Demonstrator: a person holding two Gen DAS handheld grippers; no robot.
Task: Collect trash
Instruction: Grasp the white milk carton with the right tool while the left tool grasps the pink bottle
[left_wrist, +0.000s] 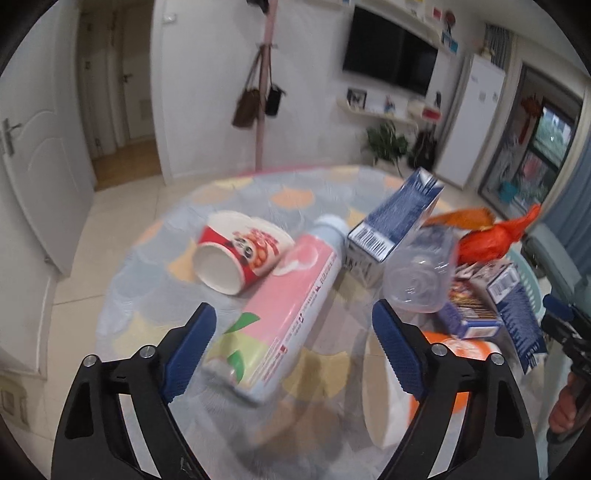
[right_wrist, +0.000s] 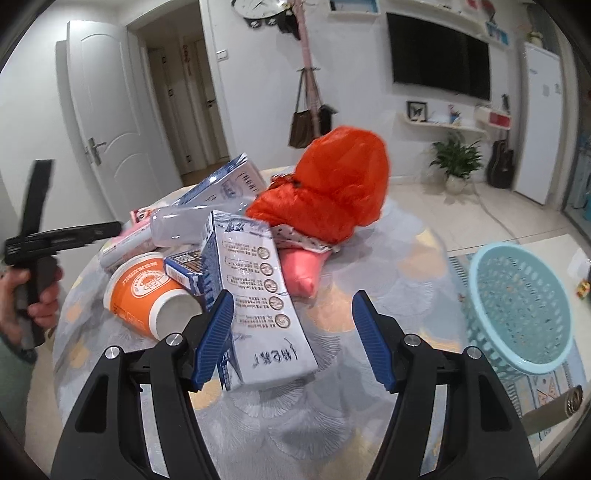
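While trash crowds table (right_wrist: 406, 280), right gripper (right_wrist: 291, 332) open over carton (right_wrist: 258, 295); left gripper (left_wrist: 291, 343) open astride pink bottle (left_wrist: 291, 295); basket (right_wrist: 517, 306) only in right view.

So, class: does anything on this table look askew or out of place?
Yes. Nothing stands upright: the red paper cup and orange cup lie on their sides, the pink bottle lies flat, and a blue-and-white carton leans on the pile. Nothing looks spilled.

Lying heaped on the table (right_wrist: 369, 424): a carton (right_wrist: 258, 295) nearest, a cup (right_wrist: 144, 291) to its left, a bag (right_wrist: 332, 184) behind. Standing off right: a basket (right_wrist: 517, 295).
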